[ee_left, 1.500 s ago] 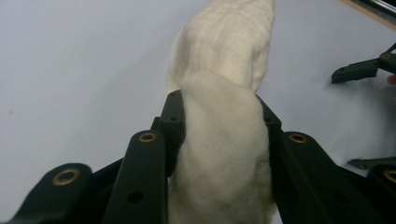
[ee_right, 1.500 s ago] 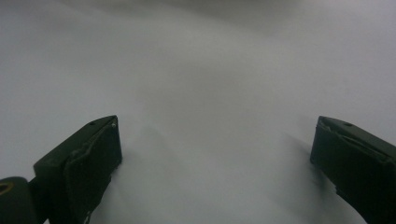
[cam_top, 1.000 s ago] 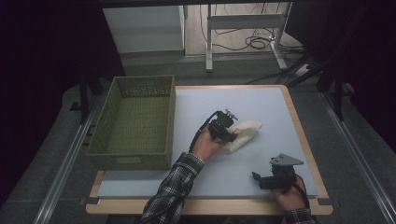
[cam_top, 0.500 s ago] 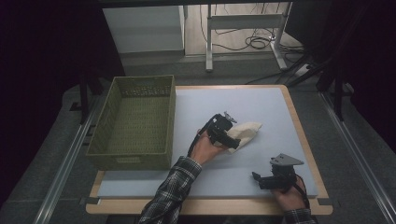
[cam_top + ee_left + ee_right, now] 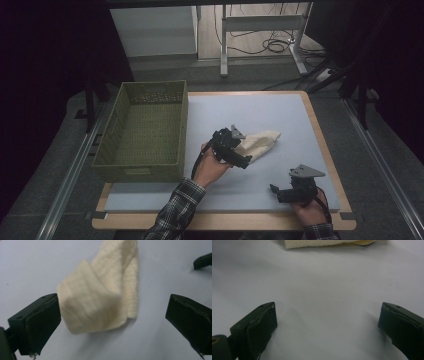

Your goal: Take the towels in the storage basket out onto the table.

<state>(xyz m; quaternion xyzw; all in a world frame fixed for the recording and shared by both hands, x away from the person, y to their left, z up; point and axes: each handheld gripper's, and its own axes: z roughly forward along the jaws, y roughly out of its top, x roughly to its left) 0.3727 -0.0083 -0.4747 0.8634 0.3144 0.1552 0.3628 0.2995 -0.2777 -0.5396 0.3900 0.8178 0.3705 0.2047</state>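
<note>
**Left tongs over the cloth, right tongs parked**

Landmark is the green basket (image 5: 142, 131), sitting on the left part of the pale blue mat (image 5: 280, 115).

- Cream cloth (image 5: 257, 142): lies on the mat, well to the right of the basket, roughly level with its near half. It is folded over on itself, with a thick lump at the near end and a narrower ribbed strip running away from it. In my left gripper view the cloth (image 5: 100, 297) is a little blurred.
- My left gripper (image 5: 243, 159): right of the basket, at the near-left end of the cloth. Jaws spread wide, nothing clamped. In my left gripper view the cloth lump sits between the two jaws, closer to the left-hand one; I can't tell if that pad touches the fabric. The other jaw is well clear of it.
- My left hand (image 5: 210, 167): holds the tongs from the near side, plaid sleeve (image 5: 175, 212) coming in from the bottom edge.
- My right gripper (image 5: 276, 191): far right of the basket, near the front edge of the mat, pointing back toward the basket side. Jaws wide, empty, with bare mat between them in my right gripper view. The cloth (image 5: 327, 243) shows there at the top edge, well apart from the jaws.
- My right hand (image 5: 310, 209): low at the mat's near right corner.
- Basket interior: no contents that I can see.
</note>
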